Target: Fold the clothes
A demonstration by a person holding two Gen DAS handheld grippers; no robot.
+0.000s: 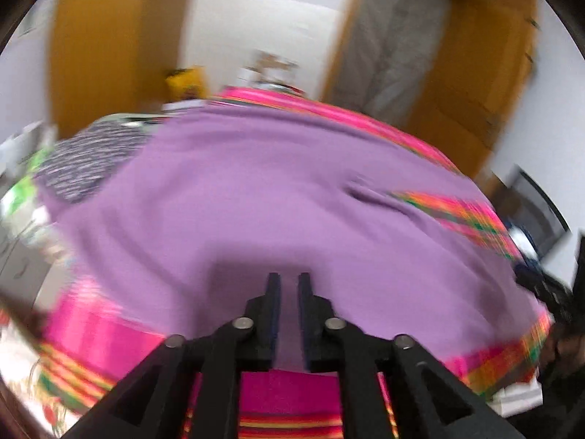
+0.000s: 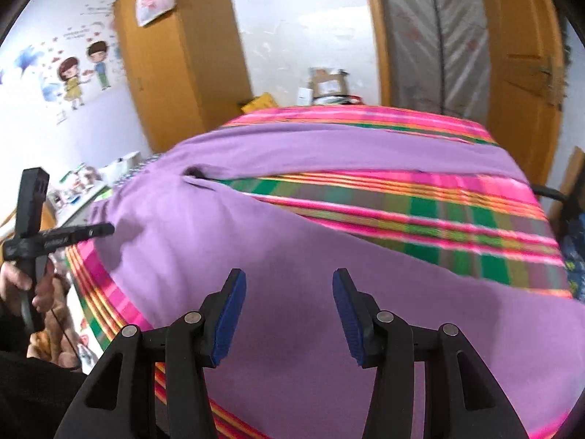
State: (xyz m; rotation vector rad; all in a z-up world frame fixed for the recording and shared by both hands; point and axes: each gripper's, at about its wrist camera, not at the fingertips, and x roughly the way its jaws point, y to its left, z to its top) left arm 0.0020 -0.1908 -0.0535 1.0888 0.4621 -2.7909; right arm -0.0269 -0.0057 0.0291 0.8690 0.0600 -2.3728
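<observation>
No basket or bin is anywhere to be seen, just a lilac garment [image 2: 299, 285] spread flat over a bed covered with a pink, green and orange striped blanket [image 2: 420, 212]. From the right wrist view the garment lies straight ahead of and below the fingers, splitting further ahead into two long lilac panels with a wedge of blanket showing between them. A dark crease sits where the panels meet, ahead and to the left.

The right gripper [image 2: 289, 278] tilts down over the cloth, its blue pads [image 2: 230, 314] standing wide apart with nothing between them, only the lilac fabric underneath. No contact with the cloth is visible.

Off to its left, a hand [image 2: 22, 285] grasps the handle of the other tool, whose black body juts toward the bed's edge.

From the left wrist view the picture is smeared with motion. The left gripper [image 1: 289, 278] also points down at the garment [image 1: 256, 201], fingers [image 1: 272, 311] parted by a narrow slot, and nothing is pinched in it; lilac cloth shows through the gap. A grey speckled fabric [image 1: 87, 164] lies ahead and left of it, at the garment's far corner. Wooden doors [image 1: 471, 84] stand beyond the bed.
</observation>
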